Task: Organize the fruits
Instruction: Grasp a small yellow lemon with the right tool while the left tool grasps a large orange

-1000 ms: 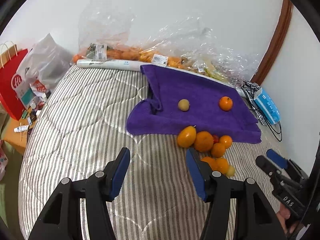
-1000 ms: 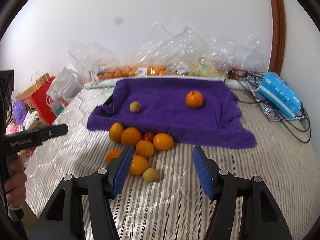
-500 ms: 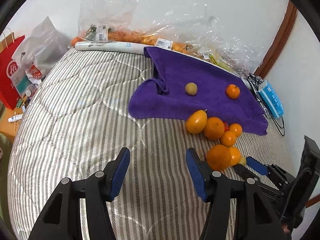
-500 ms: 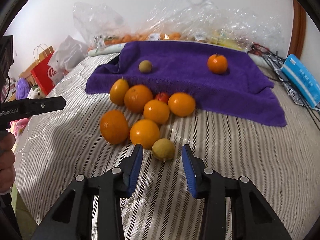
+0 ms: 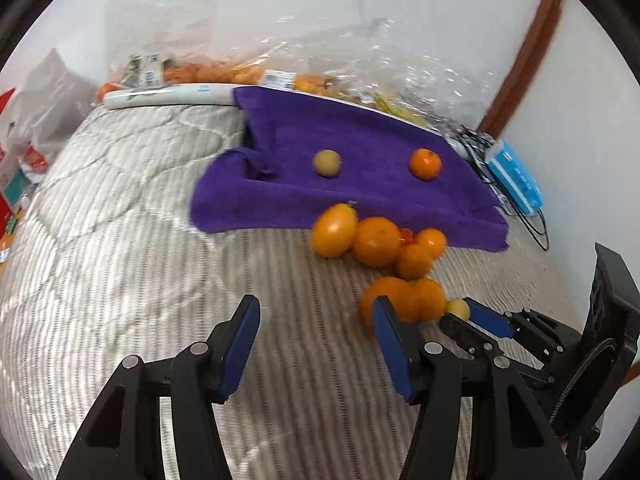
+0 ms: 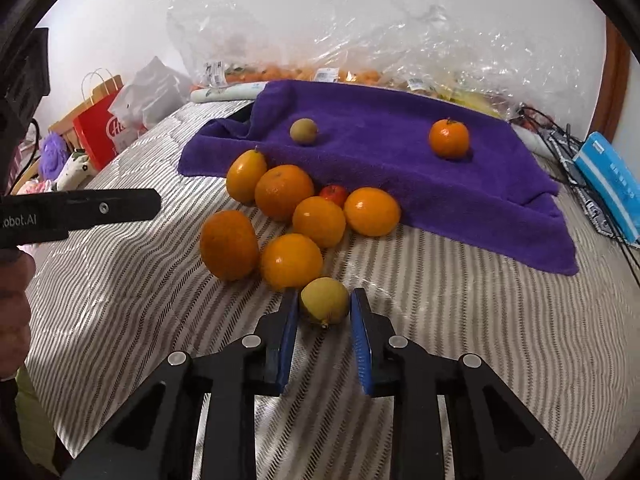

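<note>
My right gripper [image 6: 325, 314] is closing on a small yellow fruit [image 6: 325, 300] at the near edge of a pile of oranges [image 6: 298, 216] on the striped bed; both blue pads touch its sides. Behind the pile lies a purple towel [image 6: 380, 160] with a small greenish fruit [image 6: 304, 131] and a mandarin [image 6: 449, 138] on it. My left gripper [image 5: 316, 326] stands open over bare bedding, left of the pile, with nothing between its fingers. The left wrist view also shows the right gripper [image 5: 460, 318] holding the yellow fruit [image 5: 458, 309].
Clear plastic bags of fruit [image 6: 360, 68] line the wall behind the towel. A red paper bag [image 6: 100, 128] and a white bag stand off the bed's left side. A blue box [image 6: 612, 184] and black cables lie at the right edge.
The right gripper sank toward the pile and its jaws narrowed from wide apart onto the small yellow fruit. The left gripper dropped lower and closer to the bed, still open.
</note>
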